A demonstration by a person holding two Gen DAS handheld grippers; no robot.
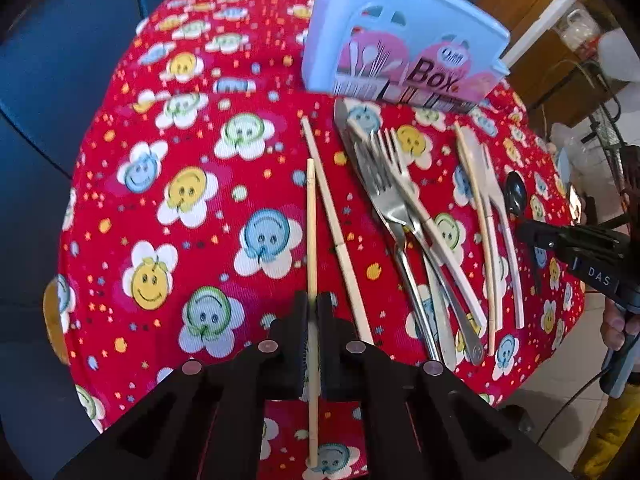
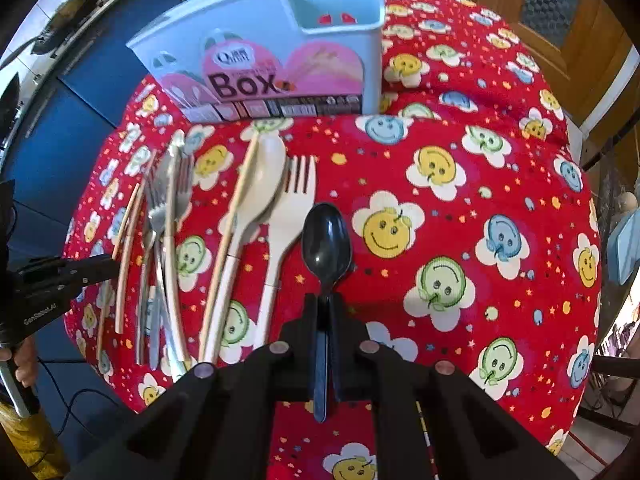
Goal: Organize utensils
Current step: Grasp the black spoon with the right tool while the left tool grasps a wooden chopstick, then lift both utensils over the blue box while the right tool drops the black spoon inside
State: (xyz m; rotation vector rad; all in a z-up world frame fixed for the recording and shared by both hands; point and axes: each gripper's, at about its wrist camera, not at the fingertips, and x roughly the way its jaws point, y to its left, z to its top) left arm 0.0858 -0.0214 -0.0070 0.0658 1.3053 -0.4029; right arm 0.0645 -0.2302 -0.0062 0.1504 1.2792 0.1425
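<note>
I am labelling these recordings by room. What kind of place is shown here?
Probably a home kitchen or dining corner: a table under a red smiley-flower cloth, a pale blue plastic utensil box, and metal pans hanging by a tiled wall.

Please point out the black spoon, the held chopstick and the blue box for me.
black spoon (image 2: 326, 238), right wrist view, on its bowl.
held chopstick (image 1: 311, 220), left wrist view, on its shaft.
blue box (image 2: 256, 28), right wrist view, on its front wall.
</note>
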